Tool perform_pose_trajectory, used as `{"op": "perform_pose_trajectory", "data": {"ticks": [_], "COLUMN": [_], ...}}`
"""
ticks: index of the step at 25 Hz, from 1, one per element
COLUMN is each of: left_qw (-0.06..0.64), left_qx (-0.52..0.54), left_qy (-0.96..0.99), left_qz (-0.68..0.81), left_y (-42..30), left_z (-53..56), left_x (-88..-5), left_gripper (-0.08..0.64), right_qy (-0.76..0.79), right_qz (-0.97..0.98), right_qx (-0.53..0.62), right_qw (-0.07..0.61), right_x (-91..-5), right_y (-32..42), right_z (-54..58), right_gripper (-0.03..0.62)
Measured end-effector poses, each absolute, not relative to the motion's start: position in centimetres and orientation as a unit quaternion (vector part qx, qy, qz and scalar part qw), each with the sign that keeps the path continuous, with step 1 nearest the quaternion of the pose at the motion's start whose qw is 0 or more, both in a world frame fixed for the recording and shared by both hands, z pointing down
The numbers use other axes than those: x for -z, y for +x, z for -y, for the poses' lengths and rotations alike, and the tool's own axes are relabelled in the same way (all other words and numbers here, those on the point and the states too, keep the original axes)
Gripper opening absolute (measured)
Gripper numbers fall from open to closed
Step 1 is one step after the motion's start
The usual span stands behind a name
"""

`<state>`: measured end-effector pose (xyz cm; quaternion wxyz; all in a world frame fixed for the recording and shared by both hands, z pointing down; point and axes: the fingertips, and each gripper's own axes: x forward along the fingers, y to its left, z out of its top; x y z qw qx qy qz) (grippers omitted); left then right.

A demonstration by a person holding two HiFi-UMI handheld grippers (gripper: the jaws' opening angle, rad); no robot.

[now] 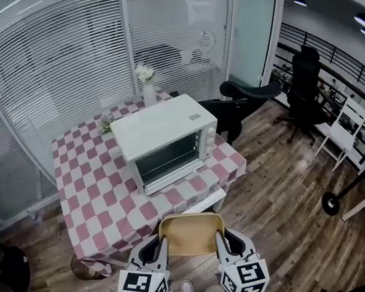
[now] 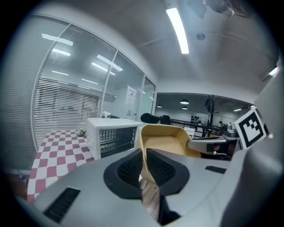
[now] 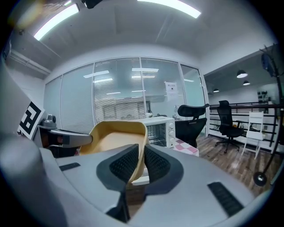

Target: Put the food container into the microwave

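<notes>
The food container (image 1: 190, 233) is a tan, open-topped tub, carried in the air low in front of the person and well short of the checked table (image 1: 97, 203); nothing shows inside it, so it is probably light. The left gripper (image 1: 161, 245) is clamped on its left wall and the right gripper (image 1: 220, 238) on its right wall. Each gripper view shows the ribbed pads pinching a thin rim edge with the wall running up between them, the left gripper (image 2: 144, 165) on one side of the tub (image 2: 165, 142) and the right gripper (image 3: 140, 163) on the other (image 3: 116, 135). The wall looks thin and smooth, likely plastic that would flex under a hard squeeze and could slide through the pads if the two hands drift apart or twist; holding opposite walls just below the rim, as here, seems the sound place, since it keeps the tub level and shares the load. The microwave (image 1: 164, 134) — a white box with knobs at its right — stands on the table with its front toward the person; its door (image 1: 164, 158) looks closed, though the gap at the lower edge is too small to judge. If it is closed, one gripper would have to let go to open it — and a one-sided pinch on so thin a wall would likely let the tub tip. A vase (image 1: 147, 86) stands behind the microwave, clear of the way in.
</notes>
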<state>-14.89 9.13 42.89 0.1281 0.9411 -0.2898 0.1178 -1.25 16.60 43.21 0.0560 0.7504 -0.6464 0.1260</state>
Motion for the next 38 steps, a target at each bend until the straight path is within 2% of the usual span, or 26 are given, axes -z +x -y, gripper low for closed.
{"op": "perform_pose_trajectory", "data": {"ticks": [13,38], "left_qw": [0.145,0.129], "left_qx": [-0.119,-0.117], "left_qy": [0.933,0.902], "left_qz": [0.308,0.395], "left_y": [-14.2,-1.0], "left_z": [-4.8,6.9], "left_x": [-43.6,-42.0], "left_gripper": [0.031,0.031], "right_qy": [0.738,0.674], "right_qz": [0.658,0.727], "right_qx": [-0.13,-0.113], "right_qw": [0.068,0.066], "right_x": [-43.6,-41.8], "right_y": [-0.3,13.8], "right_z": [-11.9,2.6], "right_gripper": [0.026,0.025]}}
